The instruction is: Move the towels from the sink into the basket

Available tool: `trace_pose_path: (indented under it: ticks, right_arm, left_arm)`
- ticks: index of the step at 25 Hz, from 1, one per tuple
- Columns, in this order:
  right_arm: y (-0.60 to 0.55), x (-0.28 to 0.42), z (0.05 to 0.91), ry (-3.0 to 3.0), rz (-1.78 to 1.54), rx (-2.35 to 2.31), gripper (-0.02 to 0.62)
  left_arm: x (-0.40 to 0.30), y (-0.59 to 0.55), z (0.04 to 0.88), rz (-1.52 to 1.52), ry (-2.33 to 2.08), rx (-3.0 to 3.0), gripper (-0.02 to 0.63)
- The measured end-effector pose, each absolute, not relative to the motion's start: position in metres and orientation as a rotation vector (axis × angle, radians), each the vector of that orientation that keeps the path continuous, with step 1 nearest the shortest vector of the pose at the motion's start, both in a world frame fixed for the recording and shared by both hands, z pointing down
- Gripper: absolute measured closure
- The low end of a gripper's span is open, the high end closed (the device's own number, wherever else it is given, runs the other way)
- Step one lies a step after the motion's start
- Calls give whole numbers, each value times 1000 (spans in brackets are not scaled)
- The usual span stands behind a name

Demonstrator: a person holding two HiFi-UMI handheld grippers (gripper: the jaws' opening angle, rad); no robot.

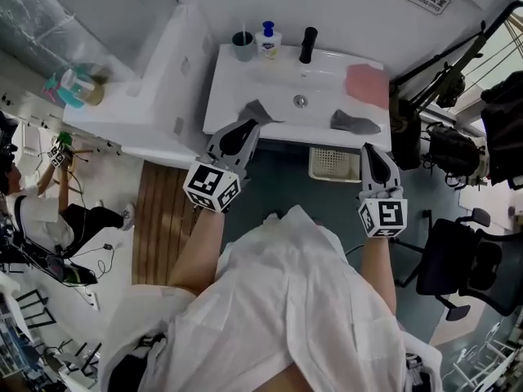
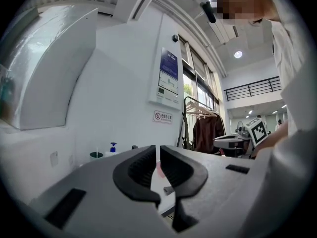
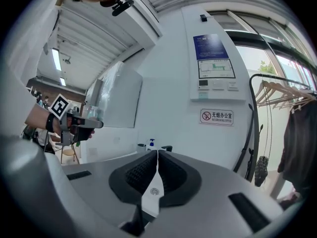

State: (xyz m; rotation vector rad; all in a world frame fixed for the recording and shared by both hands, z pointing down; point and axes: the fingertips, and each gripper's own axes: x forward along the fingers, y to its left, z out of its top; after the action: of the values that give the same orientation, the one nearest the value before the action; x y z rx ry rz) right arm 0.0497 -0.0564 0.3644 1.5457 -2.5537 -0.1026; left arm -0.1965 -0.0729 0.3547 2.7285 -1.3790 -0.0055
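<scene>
The white sink (image 1: 245,76) lies ahead of me. A pink towel (image 1: 365,84) rests at its right side and a grey towel (image 1: 354,122) near its front right edge. Another grey towel (image 1: 260,109) lies at the front left, partly behind my left gripper (image 1: 248,125). That gripper hangs over the sink's front edge, jaws shut with nothing in them (image 2: 158,155). A pale basket (image 1: 335,163) stands on the floor under the sink. My right gripper (image 1: 369,148) hovers beside the basket, shut and empty (image 3: 157,155).
A grey cup (image 1: 243,46), a soap bottle (image 1: 268,41) and a black faucet (image 1: 308,45) line the sink's back rim. A wooden mat (image 1: 163,219) lies at left, an office chair (image 1: 466,268) at right. Another person (image 1: 33,211) sits at far left.
</scene>
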Motion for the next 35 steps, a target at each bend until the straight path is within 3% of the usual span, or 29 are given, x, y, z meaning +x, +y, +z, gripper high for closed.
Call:
trace_pose_path:
  ticks: [22,35]
  right_arm:
    - [-131,106,381,-2605,-71,1365,565]
    - [-162,111,439,-2531,-80,1094,563]
  left_arm:
    - [-102,-139,373,42,-1361,2691,575]
    - [-67,-163,409,115,-1318,2655,574]
